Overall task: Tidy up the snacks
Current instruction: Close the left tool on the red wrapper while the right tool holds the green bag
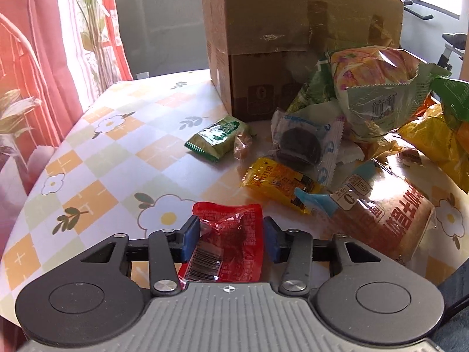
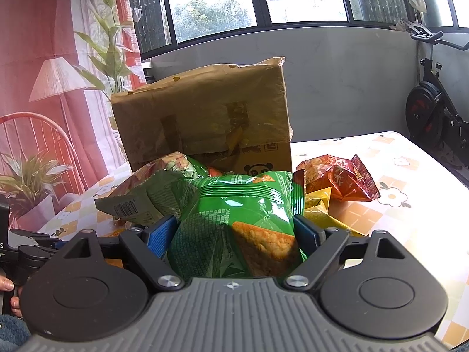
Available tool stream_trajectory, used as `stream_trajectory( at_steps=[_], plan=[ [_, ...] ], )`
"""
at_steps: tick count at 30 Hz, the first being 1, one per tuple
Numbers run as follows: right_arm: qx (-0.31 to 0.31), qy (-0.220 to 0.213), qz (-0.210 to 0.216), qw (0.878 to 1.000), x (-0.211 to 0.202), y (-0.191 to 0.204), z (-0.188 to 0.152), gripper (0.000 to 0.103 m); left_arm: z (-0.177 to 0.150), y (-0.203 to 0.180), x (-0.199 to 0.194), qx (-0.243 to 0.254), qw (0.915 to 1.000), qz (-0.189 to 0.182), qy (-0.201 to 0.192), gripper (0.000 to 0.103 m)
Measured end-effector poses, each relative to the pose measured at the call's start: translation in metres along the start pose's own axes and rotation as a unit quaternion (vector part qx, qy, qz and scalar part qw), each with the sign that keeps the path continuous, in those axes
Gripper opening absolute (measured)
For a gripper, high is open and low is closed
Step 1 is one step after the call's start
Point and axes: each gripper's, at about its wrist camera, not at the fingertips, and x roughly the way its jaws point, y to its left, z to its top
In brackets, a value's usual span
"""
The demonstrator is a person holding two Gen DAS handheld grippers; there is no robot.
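Note:
My left gripper point(image 1: 231, 234) is shut on a small red snack packet point(image 1: 231, 252) just above the flowered table point(image 1: 117, 158). Ahead of it lie a green packet point(image 1: 218, 138), a cookie in a clear wrapper point(image 1: 302, 146), a yellow packet point(image 1: 278, 184) and a large bread bag point(image 1: 387, 208), in front of a cardboard box point(image 1: 278, 29). My right gripper point(image 2: 234, 231) is shut on a green chip bag point(image 2: 234, 226). Behind it are a pale green bag point(image 2: 146, 187), a red-brown bag point(image 2: 337, 182) and the cardboard box point(image 2: 205, 114).
A pile of bigger chip bags point(image 1: 381, 88) leans against the box at the right. The table's left edge point(image 1: 44, 158) curves near a red curtain. An exercise bike point(image 2: 433, 111) stands past the table's right side. The left gripper shows at the left of the right wrist view point(image 2: 26, 249).

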Motion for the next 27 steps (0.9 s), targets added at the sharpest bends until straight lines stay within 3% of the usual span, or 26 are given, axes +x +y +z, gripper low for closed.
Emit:
stream_trajectory(
  at_steps=[4, 8, 22, 27],
  plan=[
    [0.003, -0.002, 0.000, 1.000, 0.000, -0.001, 0.000, 0.086, 0.000, 0.014, -0.009, -0.042, 0.9988, 0.015, -0.021, 0.037],
    [0.005, -0.004, -0.002, 1.000, -0.001, -0.002, 0.000, 0.086, 0.001, 0.022, -0.011, -0.061, 0.9976, 0.018, -0.027, 0.036],
    [0.004, -0.014, -0.009, 1.000, -0.004, -0.001, 0.001, 0.086, -0.001, 0.017, -0.020, -0.053, 0.9975, 0.016, -0.044, 0.030],
    [0.004, -0.013, -0.006, 1.000, -0.004, -0.002, 0.001, 0.086, -0.003, 0.034, -0.023, -0.104, 0.9932, 0.021, -0.049, 0.030]
  ],
)
